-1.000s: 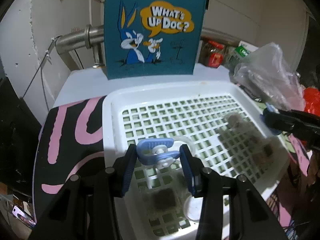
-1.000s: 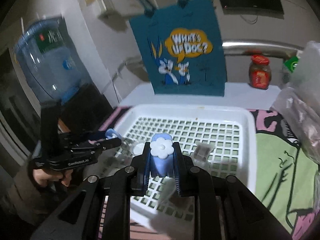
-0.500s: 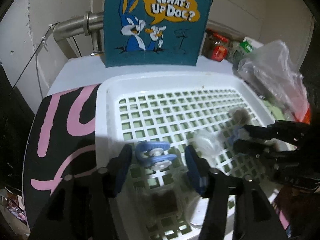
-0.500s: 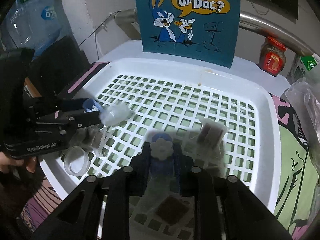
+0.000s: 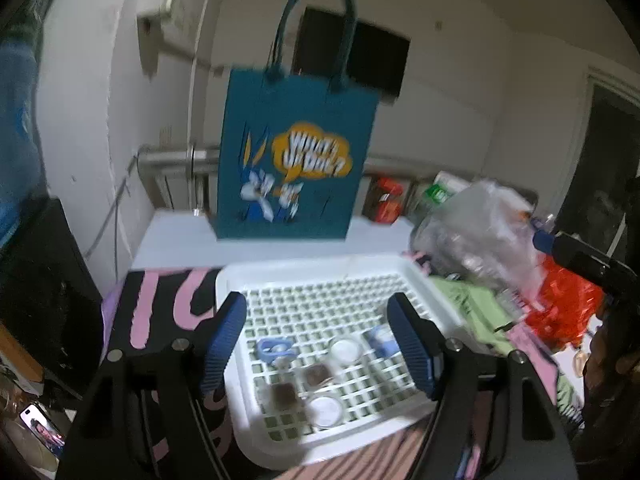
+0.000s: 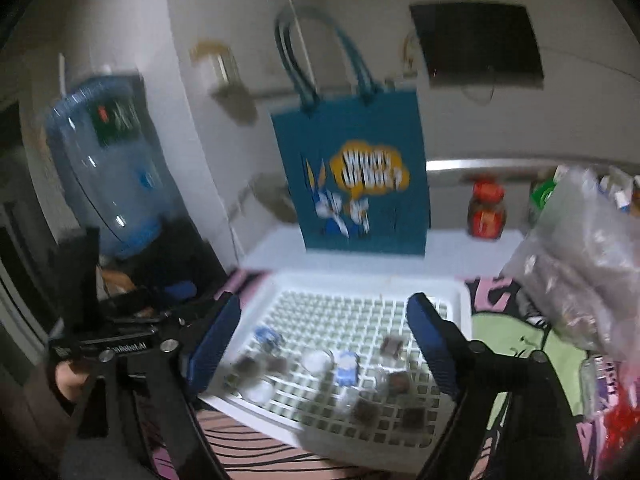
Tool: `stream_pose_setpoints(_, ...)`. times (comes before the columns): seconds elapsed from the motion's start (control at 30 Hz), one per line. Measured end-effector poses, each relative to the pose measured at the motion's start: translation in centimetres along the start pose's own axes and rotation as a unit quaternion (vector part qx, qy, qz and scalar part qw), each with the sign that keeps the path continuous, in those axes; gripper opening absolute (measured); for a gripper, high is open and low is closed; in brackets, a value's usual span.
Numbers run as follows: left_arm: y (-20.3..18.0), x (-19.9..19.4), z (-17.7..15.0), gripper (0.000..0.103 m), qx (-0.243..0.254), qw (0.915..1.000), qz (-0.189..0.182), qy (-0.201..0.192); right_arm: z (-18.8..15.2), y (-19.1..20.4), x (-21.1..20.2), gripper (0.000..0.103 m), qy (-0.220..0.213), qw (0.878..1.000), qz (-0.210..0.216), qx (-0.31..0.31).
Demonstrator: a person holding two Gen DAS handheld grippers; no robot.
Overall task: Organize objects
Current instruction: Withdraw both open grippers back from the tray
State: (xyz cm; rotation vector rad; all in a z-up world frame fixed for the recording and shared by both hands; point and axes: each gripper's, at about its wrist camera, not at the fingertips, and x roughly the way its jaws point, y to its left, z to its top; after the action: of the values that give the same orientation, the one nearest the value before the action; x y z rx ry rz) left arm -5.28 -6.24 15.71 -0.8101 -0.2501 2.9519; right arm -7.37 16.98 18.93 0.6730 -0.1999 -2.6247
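- Both my grippers, left (image 5: 320,344) and right (image 6: 324,344), now gape wide and hold nothing; a second ago each pinched a blue clip
- Those clips (image 5: 274,350) now lie in the white tray (image 5: 304,272) among small pots; I judge both placed
- Only the right view shows the water bottle (image 6: 108,168), far left

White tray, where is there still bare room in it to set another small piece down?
The white tray has bare grid across its far half, toward the teal bag. The near half is crowded: a blue clip, round lids, brown squares. Both tongs, left and right, are open above it.
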Motion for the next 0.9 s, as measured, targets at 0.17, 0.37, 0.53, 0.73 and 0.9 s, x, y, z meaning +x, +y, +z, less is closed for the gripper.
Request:
stream_pose_setpoints(0.17, -1.9, -4.3, 0.0, 0.077, 0.007, 0.999, -0.007, -0.043, 0.1, 2.4, -5.2, 0.093, -0.048, 0.999, 0.016, -0.011)
stream_pose_setpoints(0.37, -3.4, -6.9, -2.3, 0.077, 0.015, 0.9985, -0.005, -0.053, -2.5, 5.3, -8.8, 0.097, -0.069, 0.997, 0.023, -0.037)
stream_pose_setpoints(0.53, -3.9, -7.0, -5.2, 0.077, 0.029, 0.999, -0.009, -0.034, -5.3, 6.3, -9.3, 0.097, -0.077, 0.995, -0.001, -0.058)
stream_pose_setpoints(0.73, -3.5, -5.5, -8.3, 0.077, 0.029, 0.9995, -0.012, -0.008, -8.9, 6.1, -7.8, 0.097, -0.06, 0.995, -0.021, -0.074)
stream_pose_setpoints(0.9, -2.8, -2.7, -10.7, 0.077, 0.022, 0.9991, -0.002, 0.037, -11.6, 4.9, -4.8, 0.097, -0.012, 0.998, -0.021, -0.062)
